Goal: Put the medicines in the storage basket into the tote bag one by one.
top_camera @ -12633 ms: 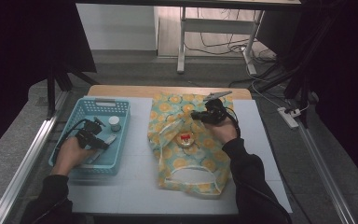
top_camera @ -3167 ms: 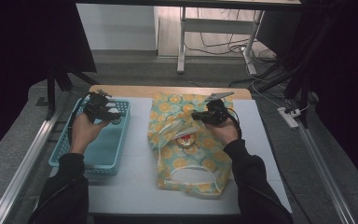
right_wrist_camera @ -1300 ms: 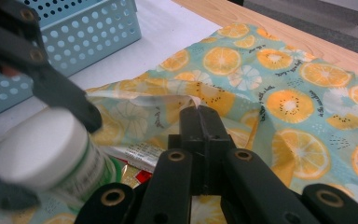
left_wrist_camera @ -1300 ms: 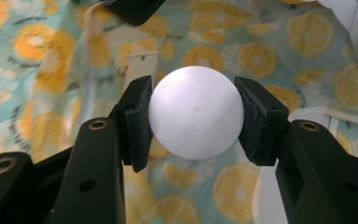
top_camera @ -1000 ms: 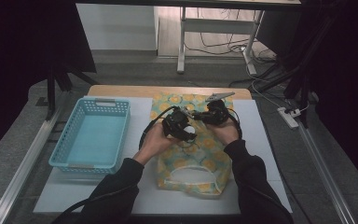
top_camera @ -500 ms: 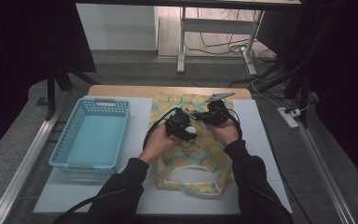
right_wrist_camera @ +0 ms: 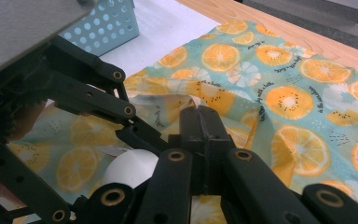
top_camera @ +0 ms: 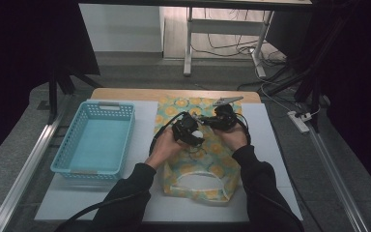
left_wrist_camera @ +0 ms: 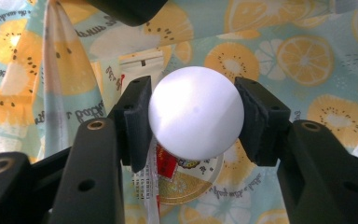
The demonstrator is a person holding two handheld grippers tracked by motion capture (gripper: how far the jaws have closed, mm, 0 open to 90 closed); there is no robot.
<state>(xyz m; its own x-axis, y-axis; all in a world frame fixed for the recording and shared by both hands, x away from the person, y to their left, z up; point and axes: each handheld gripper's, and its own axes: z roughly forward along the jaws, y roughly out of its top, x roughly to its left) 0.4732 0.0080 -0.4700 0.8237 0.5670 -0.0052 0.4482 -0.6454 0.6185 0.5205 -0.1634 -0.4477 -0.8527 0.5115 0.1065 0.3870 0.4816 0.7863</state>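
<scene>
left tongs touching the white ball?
Touching: the left gripper view shows both pads of the left tongs pressed against the round white ball.

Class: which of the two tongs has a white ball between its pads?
The left tongs grip the white ball; the right tongs pinch only the fruit-print bag.

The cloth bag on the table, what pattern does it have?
Orange and lemon slices on pale teal bag, clearest in the right gripper view.
</scene>
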